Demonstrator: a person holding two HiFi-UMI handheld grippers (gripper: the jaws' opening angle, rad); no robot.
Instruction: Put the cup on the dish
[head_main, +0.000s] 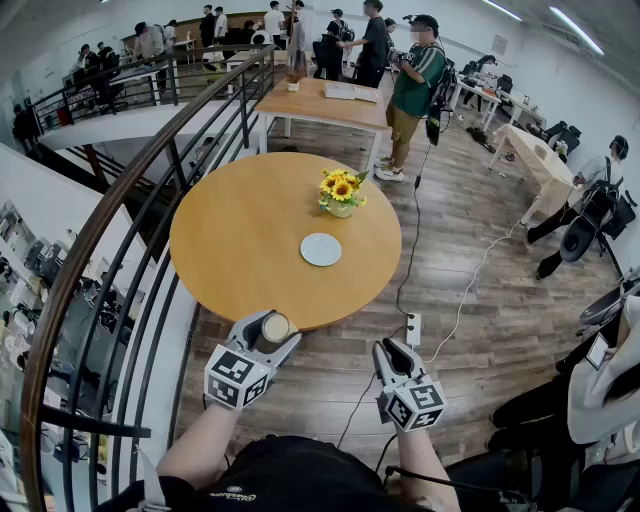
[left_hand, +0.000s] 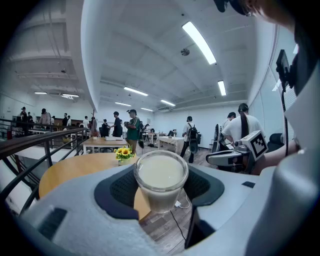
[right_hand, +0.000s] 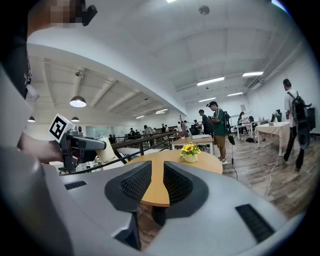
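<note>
Sunflower vase (head_main: 340, 192) just behind dish (head_main: 321, 249)

Clear glossy cup (left_hand: 161, 182), smooth matt wooden table (head_main: 250, 240), smooth white dish (head_main: 321, 249), wood-plank floor (head_main: 480, 300).

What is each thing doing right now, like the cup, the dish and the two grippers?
Cup: upright, full of something milky, not on the dish yet.
Dish: empty, lying on the table.
Left gripper: closed on the cup.
Right gripper: jaws a little apart, holding nothing.
Flowers: standing upright beyond the dish.
</note>
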